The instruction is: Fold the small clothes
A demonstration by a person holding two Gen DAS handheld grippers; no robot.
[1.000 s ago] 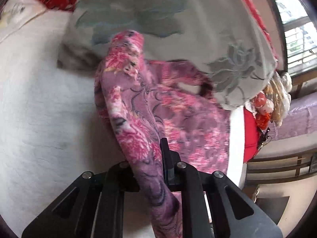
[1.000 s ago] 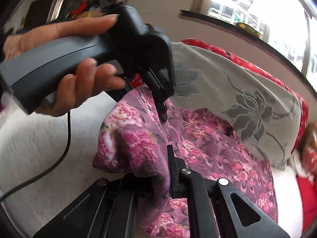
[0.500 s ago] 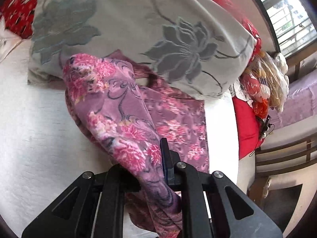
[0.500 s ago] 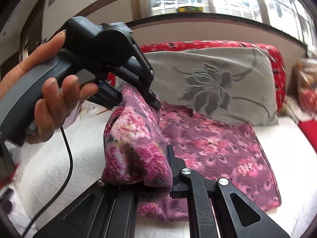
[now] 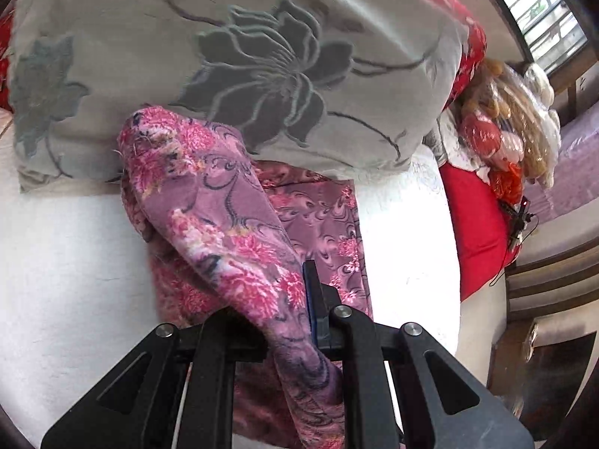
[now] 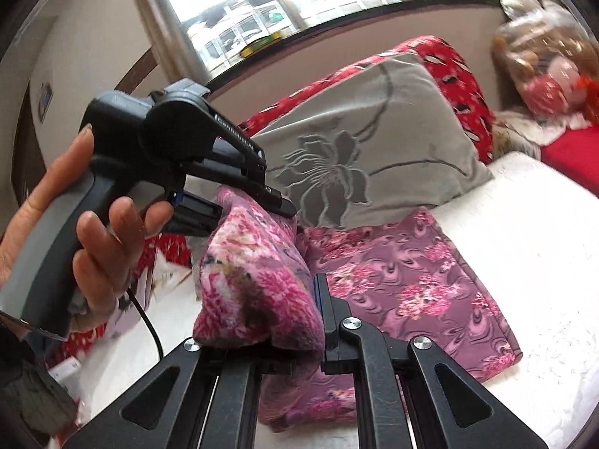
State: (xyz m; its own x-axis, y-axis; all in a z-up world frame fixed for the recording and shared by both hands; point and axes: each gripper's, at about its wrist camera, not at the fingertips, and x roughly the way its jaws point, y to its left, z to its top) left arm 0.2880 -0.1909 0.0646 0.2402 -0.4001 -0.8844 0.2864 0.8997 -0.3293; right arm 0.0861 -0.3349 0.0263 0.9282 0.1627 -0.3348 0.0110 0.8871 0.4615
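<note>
White quilted bedding (image 6: 524,224) under a window (image 6: 262,0) carries a grey pillow (image 5: 262,56); both hand-held grippers clamp the pink floral garment (image 6: 404,273).

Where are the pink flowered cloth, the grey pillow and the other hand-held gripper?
pink flowered cloth (image 6: 411,277): right wrist view, its flat spread part.
grey pillow (image 5: 262,71): left wrist view, its dark flower.
left hand-held gripper (image 6: 288,207): right wrist view, fingertips pinching cloth.

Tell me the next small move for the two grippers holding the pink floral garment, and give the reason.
Probably carry the lifted edge on across and lower it onto the flat half. Both the left gripper and right gripper have their jaws shut on the pink floral garment, one edge raised and doubled over, while the rest lies flat on the white bed cover beside the grey pillow.
</note>
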